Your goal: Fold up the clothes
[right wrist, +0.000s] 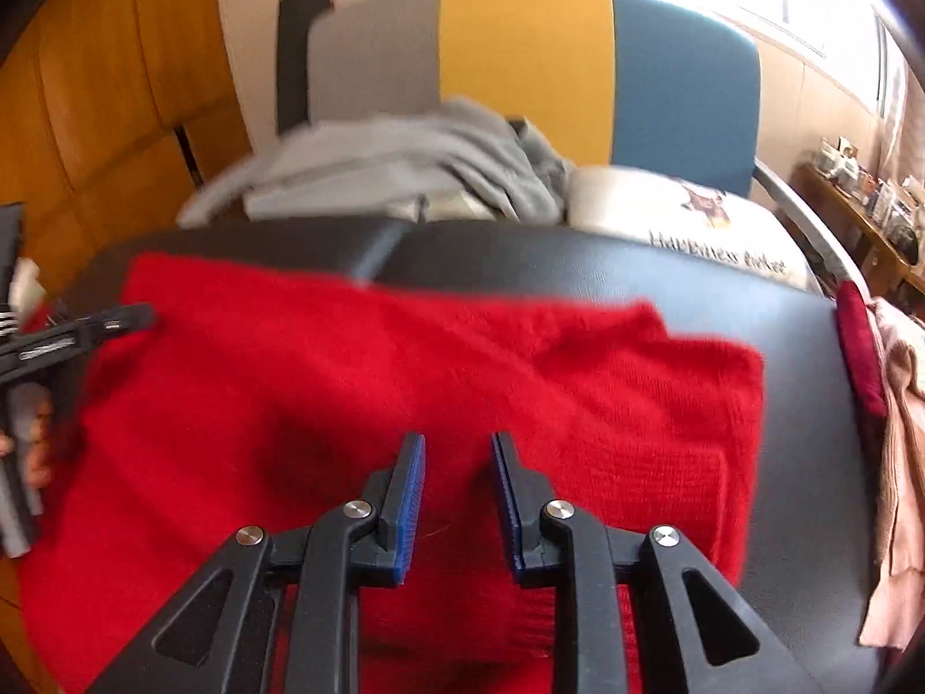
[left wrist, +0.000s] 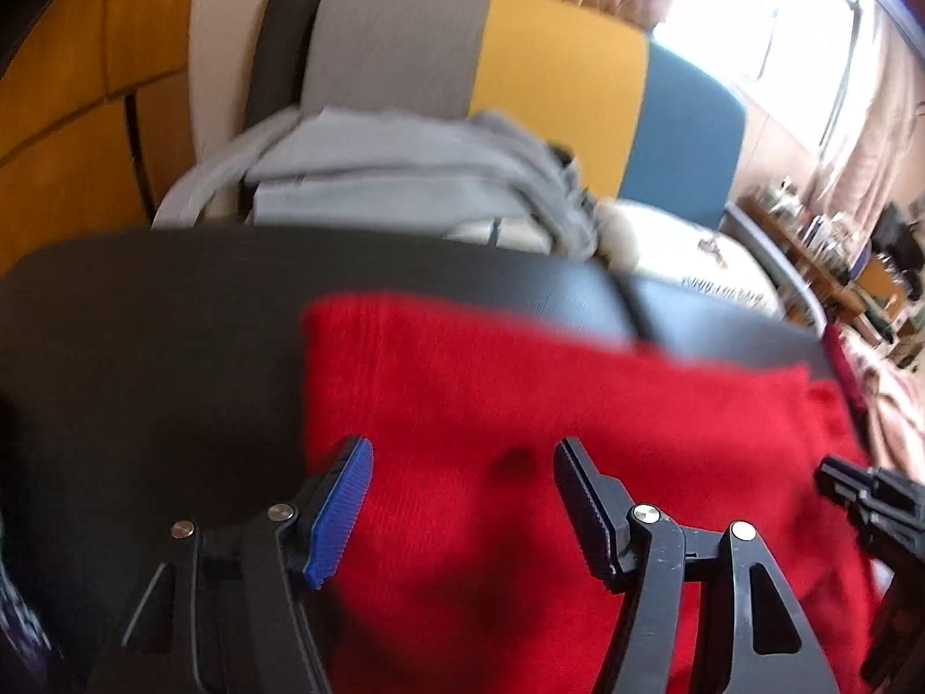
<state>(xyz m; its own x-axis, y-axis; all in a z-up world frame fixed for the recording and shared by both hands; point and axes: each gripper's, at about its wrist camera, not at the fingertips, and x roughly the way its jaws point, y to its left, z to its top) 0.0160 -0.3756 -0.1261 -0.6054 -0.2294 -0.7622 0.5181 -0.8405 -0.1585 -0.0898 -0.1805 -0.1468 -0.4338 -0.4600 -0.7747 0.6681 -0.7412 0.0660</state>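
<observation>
Both the left gripper (left wrist: 459, 497) and right gripper (right wrist: 458, 500) hover released over the red knit (right wrist: 404, 393), spread flat on the black desk (right wrist: 809, 405). Likely between folds; next needs an edge pinched. Behind: grey clothes (right wrist: 404, 156).

We see one print only: dark lettering on the white cushion (right wrist: 694, 220) behind the table (right wrist: 809, 381), under a small graphic. Too blurred to read in either view. No other labels legible.
</observation>
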